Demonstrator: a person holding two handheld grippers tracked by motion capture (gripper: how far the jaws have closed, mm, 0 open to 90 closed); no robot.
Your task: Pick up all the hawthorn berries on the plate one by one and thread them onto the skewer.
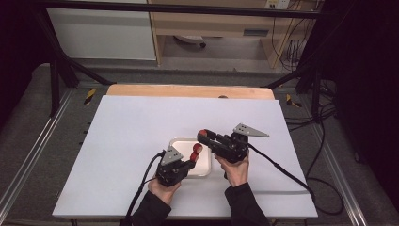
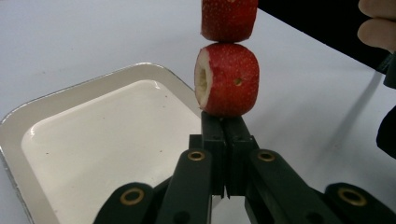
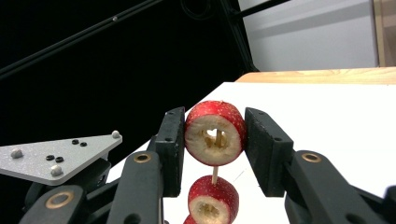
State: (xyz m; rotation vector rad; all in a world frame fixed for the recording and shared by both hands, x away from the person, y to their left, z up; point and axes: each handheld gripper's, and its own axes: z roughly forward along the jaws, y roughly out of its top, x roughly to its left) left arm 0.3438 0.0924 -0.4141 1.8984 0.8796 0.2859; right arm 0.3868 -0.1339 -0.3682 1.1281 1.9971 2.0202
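While our left tool [image 2: 223, 154] stays out of it with jaws pressed fully together on a thin skewer [image 3: 215, 176] over the white tray [image 2: 70, 135], we hold two strawberry pieces [image 2: 227, 78] threaded just above that tray. Our right tool [image 3: 214, 140], partly open, clamps a third strawberry slice [image 3: 215, 134] beside the tray.

A grey floor [image 1: 28, 117] surrounds the white table [image 1: 141, 122]; wooden shelving [image 1: 211, 23] stands at twelve o'clock, darkness at three.
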